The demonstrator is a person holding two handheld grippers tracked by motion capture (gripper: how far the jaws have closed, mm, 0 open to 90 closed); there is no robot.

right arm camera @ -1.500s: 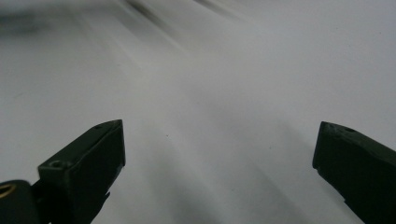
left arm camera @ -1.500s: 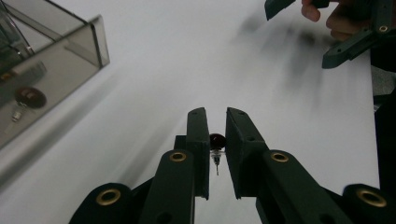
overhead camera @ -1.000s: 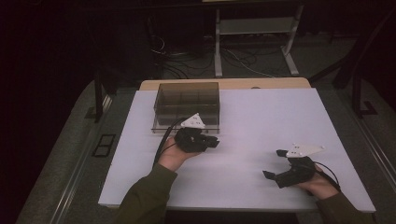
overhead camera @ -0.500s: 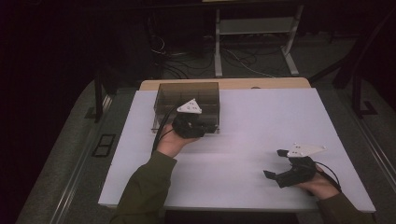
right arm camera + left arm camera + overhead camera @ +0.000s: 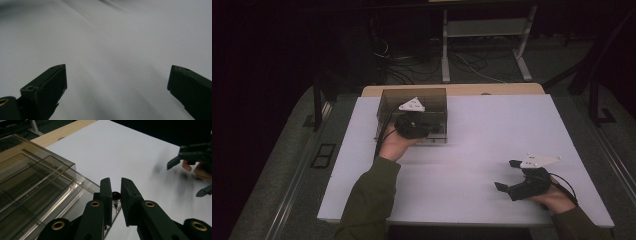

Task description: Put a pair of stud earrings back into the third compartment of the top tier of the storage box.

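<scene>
My left gripper [image 5: 433,130] hangs over the front edge of a clear smoky plastic box [image 5: 412,100] at the back left of the white table [image 5: 492,125]. In the left gripper view its jaws [image 5: 115,182] stand almost together, closed on a small dark red object [image 5: 115,195] with a thin metal tip. The box's stepped clear walls [image 5: 37,185] lie just to the left of them. My right gripper [image 5: 506,175] rests near the table's front right corner, held by a hand, with its jaws wide apart. Nothing lies between them [image 5: 117,67], only bare tabletop.
A wooden strip [image 5: 462,90] borders the table's far edge. Beyond it stand a metal stand [image 5: 482,45] and loose cables on the dark floor. The right gripper [image 5: 182,180] and its hand appear far right in the left gripper view.
My left hand has moved away from me and upward, from the table in front of the box to over the box's front edge. The right gripper has stayed where it was.
</scene>
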